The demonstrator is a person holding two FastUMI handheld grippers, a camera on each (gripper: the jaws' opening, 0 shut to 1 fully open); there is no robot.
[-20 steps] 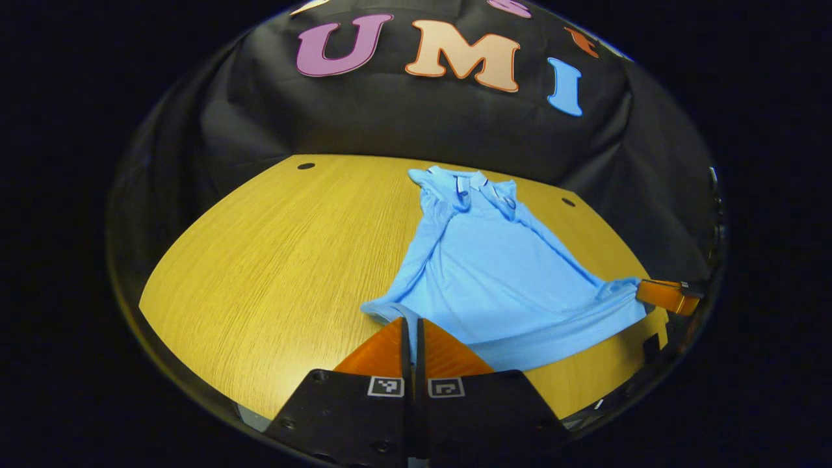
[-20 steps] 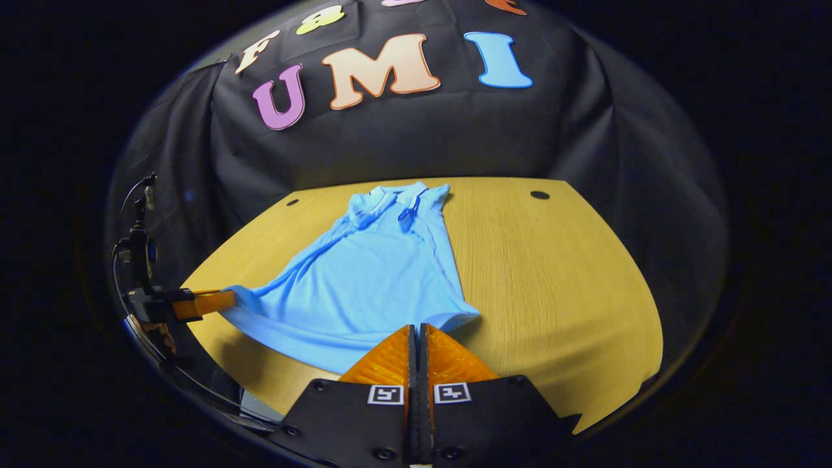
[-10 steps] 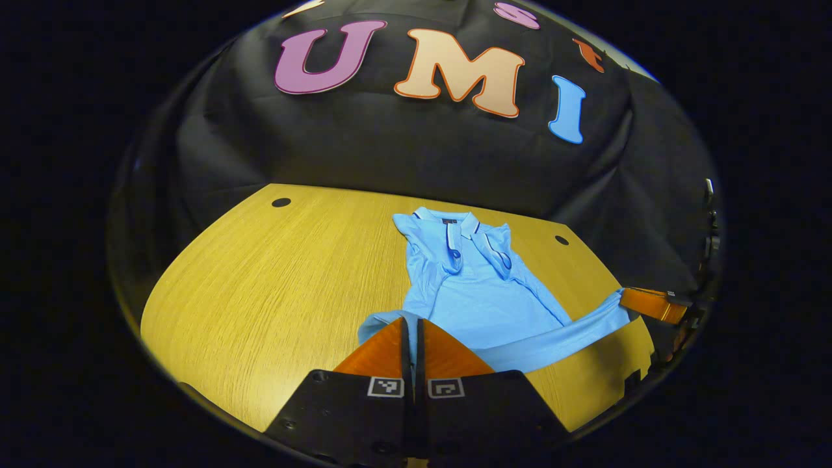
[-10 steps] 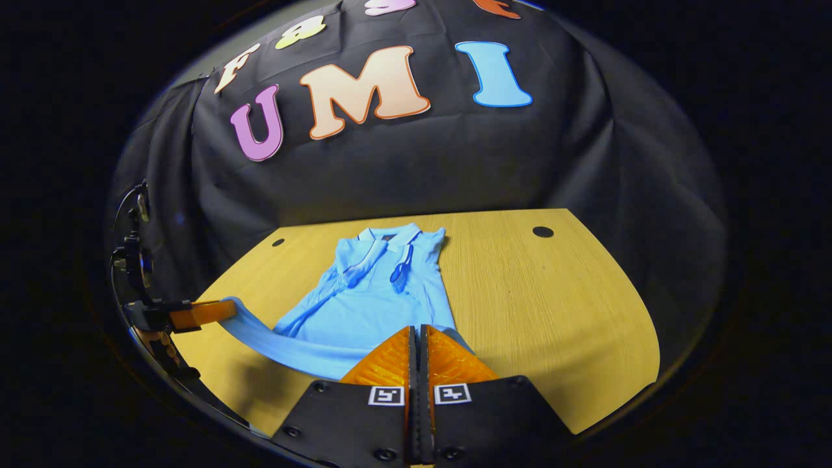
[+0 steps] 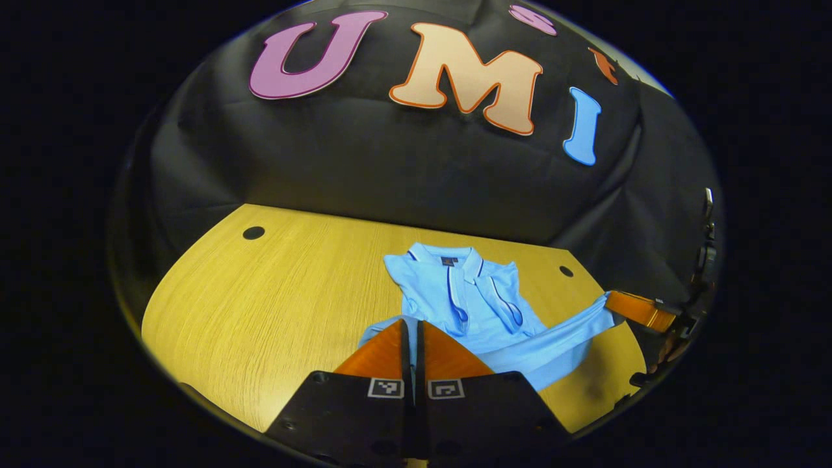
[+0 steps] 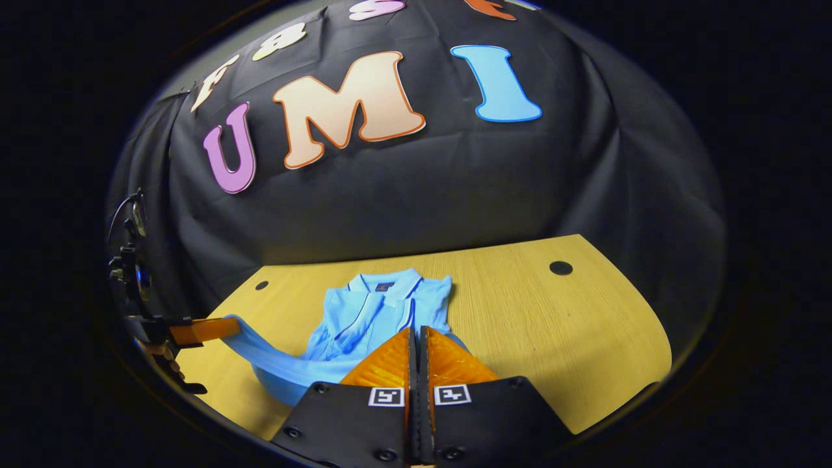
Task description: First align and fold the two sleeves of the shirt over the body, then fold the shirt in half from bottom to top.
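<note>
Two grippers, each pinched tight on a bottom corner of the light blue shirt [image 5: 478, 305]. Nearest in the left gripper view we see the left gripper [image 5: 411, 325], fingers pressed together with hem cloth caught between the tips. Same in the right gripper view: the right gripper [image 6: 416, 333] closed, shirt fabric clamped at the tips.

Between them we note the hem [image 6: 279, 357] raised off the wooden table [image 5: 273, 305], hanging as a slack band that sags in the middle. In the left gripper view the right gripper sits well off to the right edge, hem corner held in it; in the right gripper view the left gripper sits at the far left, a hand [image 6: 159, 357] partly visible beneath it.

Beyond the band, the upper body of the shirt lies flat on the table, sleeves folded inward. Farthest, the collar [image 6: 383, 284] with its dark trim faces the black cloth wall [image 6: 403, 188]. Small dark holes [image 6: 559, 267] mark the tabletop near the back edge.
</note>
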